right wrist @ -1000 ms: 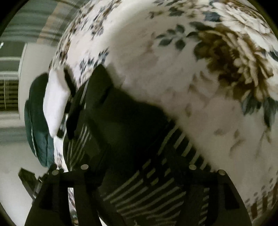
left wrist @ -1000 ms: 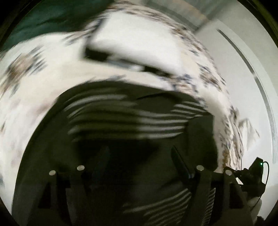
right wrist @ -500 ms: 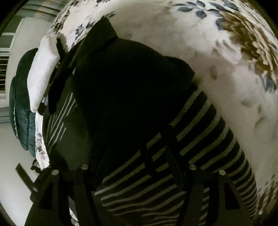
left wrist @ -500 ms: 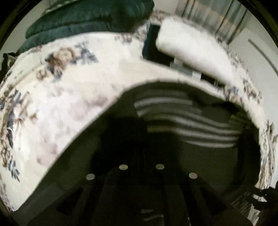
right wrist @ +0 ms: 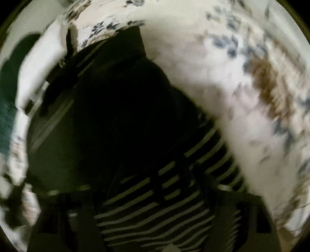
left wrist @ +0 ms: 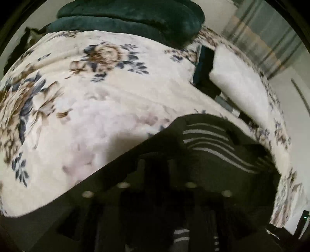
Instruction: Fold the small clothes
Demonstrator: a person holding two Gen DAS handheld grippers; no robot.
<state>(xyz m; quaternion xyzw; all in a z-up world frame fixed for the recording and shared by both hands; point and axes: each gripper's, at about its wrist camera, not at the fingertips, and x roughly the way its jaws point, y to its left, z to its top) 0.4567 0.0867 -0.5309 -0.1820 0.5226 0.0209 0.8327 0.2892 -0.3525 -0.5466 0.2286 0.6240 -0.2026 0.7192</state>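
A dark garment with pale stripes [left wrist: 209, 143] lies on a floral blanket [left wrist: 87, 108]. In the left wrist view my left gripper [left wrist: 155, 170] has its fingers close together, shut on the garment's dark edge. In the right wrist view the same striped garment [right wrist: 155, 203] fills the lower middle, and my right gripper [right wrist: 170, 178] is shut on a fold of it. The picture is dark and blurred, so the fingertips are hard to make out.
A dark green quilt [left wrist: 131, 17] lies at the far end of the bed. A white folded cloth [left wrist: 238, 85] rests over other dark clothes [left wrist: 205, 67] at the back right. A striped curtain [left wrist: 267, 36] and a white wall lie beyond.
Both grippers closed on the striped garment; the left one was open a second ago. Both have since moved with the cloth, and the views are blurred by motion.
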